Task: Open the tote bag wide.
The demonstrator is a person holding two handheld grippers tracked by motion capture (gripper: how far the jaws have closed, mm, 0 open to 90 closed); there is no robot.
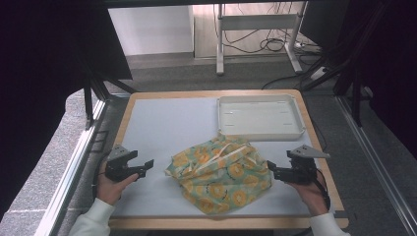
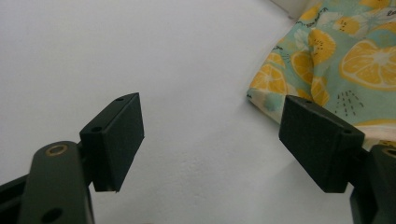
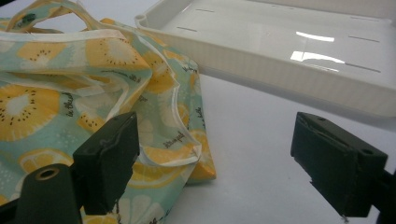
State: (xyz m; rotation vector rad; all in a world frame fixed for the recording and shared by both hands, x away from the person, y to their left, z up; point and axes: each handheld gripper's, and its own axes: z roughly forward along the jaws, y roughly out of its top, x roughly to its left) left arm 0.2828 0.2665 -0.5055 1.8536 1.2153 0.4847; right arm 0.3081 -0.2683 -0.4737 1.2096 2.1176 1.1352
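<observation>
While you hold both tools low over the table, your left gripper sits at the left side, near the front edge, and it points to the right, toward the bag. Its jaws stand wide apart and nothing is between them; in the left gripper view the gripper has only bare table between the pads, and the bag lies just beyond the far pad, not touching it. The bag is a crumpled cloth one, green with orange fruit slices, and it rests in the middle of the table, toward the front. Behind it, at the back right, stands the white tray, just beside the bag's upper edge. At the right, your right gripper points left at the bag, very close to its edge. Its jaws are also wide apart and grip nothing; in the right gripper view the gripper has its near pad over the bag, and the tray is behind.
</observation>
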